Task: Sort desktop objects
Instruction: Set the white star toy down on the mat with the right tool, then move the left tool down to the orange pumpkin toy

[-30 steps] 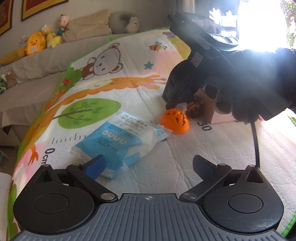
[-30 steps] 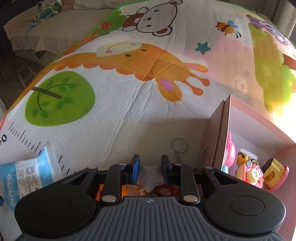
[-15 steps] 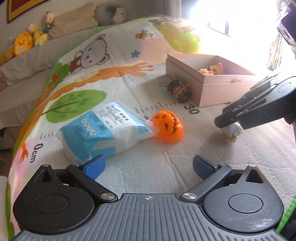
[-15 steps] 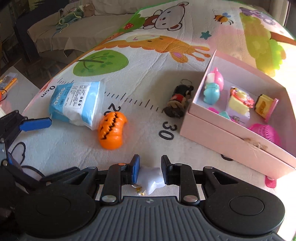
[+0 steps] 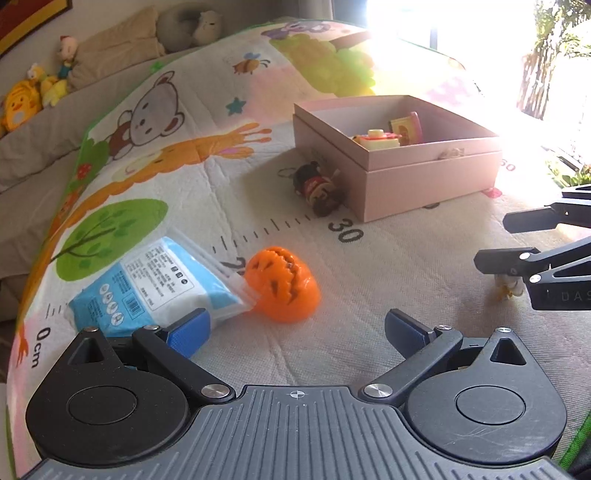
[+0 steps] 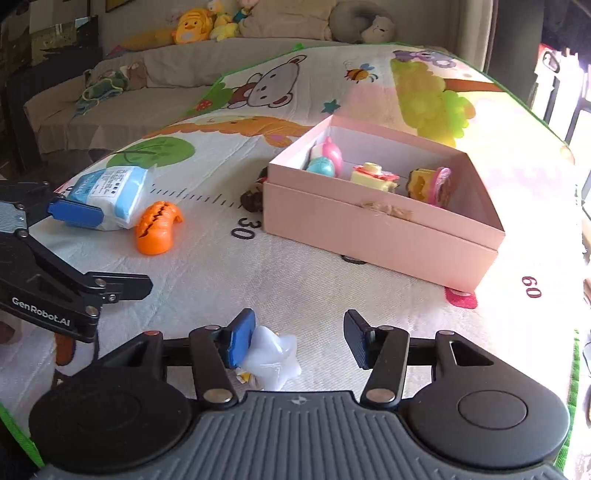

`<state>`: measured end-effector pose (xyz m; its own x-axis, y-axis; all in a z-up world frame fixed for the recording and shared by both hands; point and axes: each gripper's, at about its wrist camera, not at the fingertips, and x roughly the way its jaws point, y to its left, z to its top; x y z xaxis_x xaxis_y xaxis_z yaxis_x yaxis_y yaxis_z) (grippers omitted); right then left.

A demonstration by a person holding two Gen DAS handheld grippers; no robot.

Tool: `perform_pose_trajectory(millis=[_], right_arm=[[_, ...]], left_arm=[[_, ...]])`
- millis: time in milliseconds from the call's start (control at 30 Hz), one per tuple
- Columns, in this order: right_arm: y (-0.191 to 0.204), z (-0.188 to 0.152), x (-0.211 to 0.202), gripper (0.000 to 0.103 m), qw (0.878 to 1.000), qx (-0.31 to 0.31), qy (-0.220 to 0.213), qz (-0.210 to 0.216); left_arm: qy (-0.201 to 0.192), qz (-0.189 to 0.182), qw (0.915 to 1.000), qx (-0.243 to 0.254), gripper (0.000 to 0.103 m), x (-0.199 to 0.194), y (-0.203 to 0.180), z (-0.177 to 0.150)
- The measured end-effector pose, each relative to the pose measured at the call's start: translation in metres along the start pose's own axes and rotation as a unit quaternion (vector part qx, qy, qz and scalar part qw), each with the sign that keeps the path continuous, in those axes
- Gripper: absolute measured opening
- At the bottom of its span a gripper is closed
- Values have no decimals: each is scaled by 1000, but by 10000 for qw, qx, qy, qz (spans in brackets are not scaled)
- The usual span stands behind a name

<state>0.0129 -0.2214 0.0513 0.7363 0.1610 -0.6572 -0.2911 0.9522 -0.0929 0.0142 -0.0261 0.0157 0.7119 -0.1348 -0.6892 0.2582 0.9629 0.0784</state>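
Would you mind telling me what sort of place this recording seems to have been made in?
Most likely a home living room or playroom. A children's play mat printed with cartoon animals covers the surface, plush toys line a covered sofa behind it, and a pink box holds small toys.

The open pink cardboard box (image 6: 380, 229) hides most of the small dark figure keychain (image 6: 252, 199) behind its corner; window glare (image 5: 443, 48) washes out the cartoon-printed play mat's (image 5: 369, 258) far edge.
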Motion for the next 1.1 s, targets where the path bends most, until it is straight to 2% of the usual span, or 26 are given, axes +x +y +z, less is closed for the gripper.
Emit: perform_pose_trajectory(millis=[167, 300, 367, 433, 467, 500, 567, 667, 800, 967, 1100], right_arm=[[-28, -12, -13, 60, 9963, 792, -330, 14], [-38, -20, -30, 75, 9920, 1059, -678, -134], [-41, -23, -35, 81, 9905, 1135, -758, -142], [-41, -26, -38, 84, 9903, 1117, -789, -228], [-41, -27, -37, 85, 9902, 1117, -786, -286], [-41, -29, -37, 85, 9898, 1143, -779, -330], [-44, -33, -34, 85, 9884, 1272, -737, -383], [-48, -40, -30, 85, 9861, 1472, -674, -381], [-51, -46, -23, 88, 9833, 1695, -563, -350], [-51, -53, -17, 92, 9803, 1899, -495, -238], [-51, -54, -17, 99, 9789, 1973, -507, -139]], left_arm=[[63, -76, 9999, 27, 103, 12, -9, 8], [-59, -322, 9995, 2, 103, 20, -15, 10], [-123, -825, 9965, -4, 103, 19, -20, 8], [-129, -1526, 9881, 147, 103, 13, -28, 5], [-187, -1654, 9857, 263, 103, 9, -33, 2], [-258, -1618, 9858, 367, 103, 6, -36, 1], [-372, -1184, 9908, 540, 103, 5, -41, -1], [-348, -647, 9968, 301, 103, 12, -29, 4], [-386, -298, 9987, 123, 103, 21, -13, 15], [-392, -213, 9987, 245, 103, 40, -10, 27], [-212, -648, 9975, 175, 103, 44, -16, 22]])
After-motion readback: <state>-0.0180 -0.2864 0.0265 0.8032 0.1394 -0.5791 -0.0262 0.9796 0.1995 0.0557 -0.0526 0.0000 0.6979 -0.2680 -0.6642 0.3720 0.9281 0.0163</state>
